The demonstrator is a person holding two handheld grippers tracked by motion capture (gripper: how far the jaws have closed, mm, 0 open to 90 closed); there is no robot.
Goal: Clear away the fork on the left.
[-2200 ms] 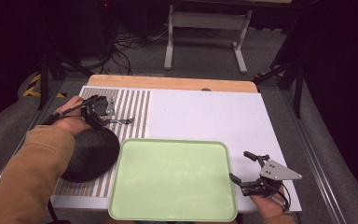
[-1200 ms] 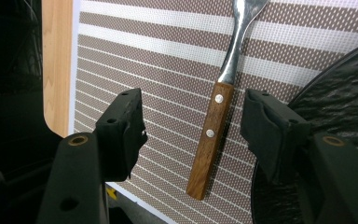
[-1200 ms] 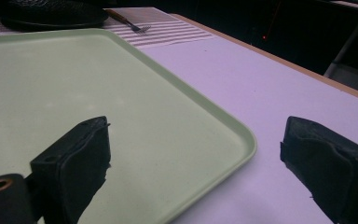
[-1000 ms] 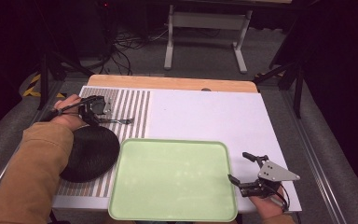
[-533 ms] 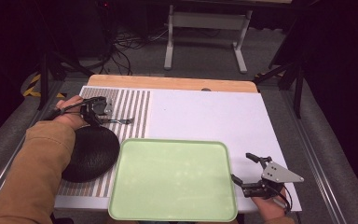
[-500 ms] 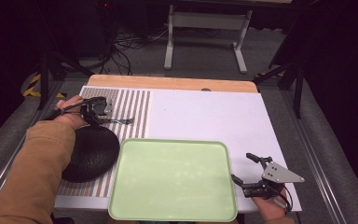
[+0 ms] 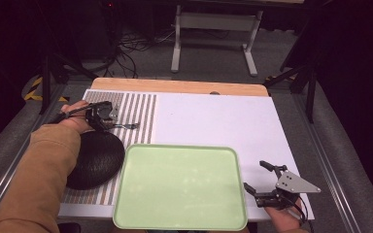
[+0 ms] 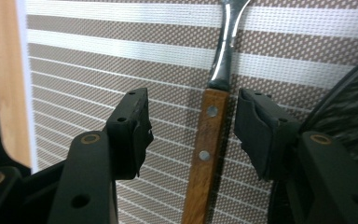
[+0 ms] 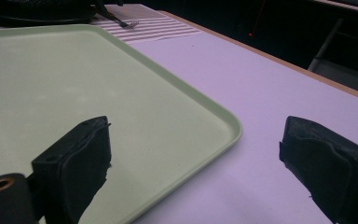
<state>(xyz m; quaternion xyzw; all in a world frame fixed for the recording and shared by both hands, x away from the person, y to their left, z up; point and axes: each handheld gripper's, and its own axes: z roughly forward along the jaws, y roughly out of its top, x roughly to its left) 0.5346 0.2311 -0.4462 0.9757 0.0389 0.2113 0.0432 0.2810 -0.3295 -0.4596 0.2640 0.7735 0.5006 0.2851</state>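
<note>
The left tongs (image 8: pixel 191 135) stand astride a fork (image 8: pixel 209 140) with a wooden handle. Their jaws have just been closing, yet both pads are clear of the handle, with striped cloth showing on either side of the wood. The handle lies nearer the right-hand jaw, and the steel neck runs on ahead past the tips. In the high view the left tongs (image 7: pixel 108 116) point across the desk, with the fork (image 7: pixel 125 125) reaching out beyond them over the striped mat (image 7: pixel 141 104). Just beside the left tongs, on the side toward the person, sits a round black mat (image 7: pixel 94 160), partly under the brown sleeve (image 7: pixel 34 184); its woven edge (image 8: pixel 349 98) shows past the right-hand jaw.

The right tongs (image 9: pixel 193 163) are spread wide and hold nothing. Their jaws straddle the near corner of a pale green tray (image 9: pixel 51 79), one jaw over the tray and the other over the white desk (image 9: pixel 261 84). In the high view the right tongs (image 7: pixel 260 175) sit just off the tray (image 7: pixel 179 187), well apart from the left tongs.
</note>
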